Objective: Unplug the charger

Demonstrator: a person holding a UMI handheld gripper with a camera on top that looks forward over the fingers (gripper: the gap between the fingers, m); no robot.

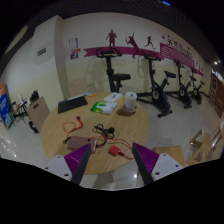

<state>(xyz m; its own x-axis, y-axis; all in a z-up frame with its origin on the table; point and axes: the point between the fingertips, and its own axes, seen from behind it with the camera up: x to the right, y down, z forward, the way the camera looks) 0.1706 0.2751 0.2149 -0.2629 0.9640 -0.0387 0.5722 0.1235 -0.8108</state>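
Note:
A small red block [114, 152], likely the charger, lies on the wooden surface [140, 128] just ahead of my fingers, with a thin cord running from it. Beyond it a tangle of dark and orange cables [102, 130] is spread out, and a red cable loop [72, 127] lies to its left. My gripper [112, 165] is open. Its purple pads [82, 160] stand wide apart with nothing between them. The red block sits slightly right of the gap's middle, touching neither finger.
A pale glossy surface [108, 178] lies under the fingers. Farther off are a green item [98, 106], two white cylinders [121, 101], a dark mat [72, 103], and exercise bikes [158, 95] along the back wall. Chairs [35, 110] stand at the left.

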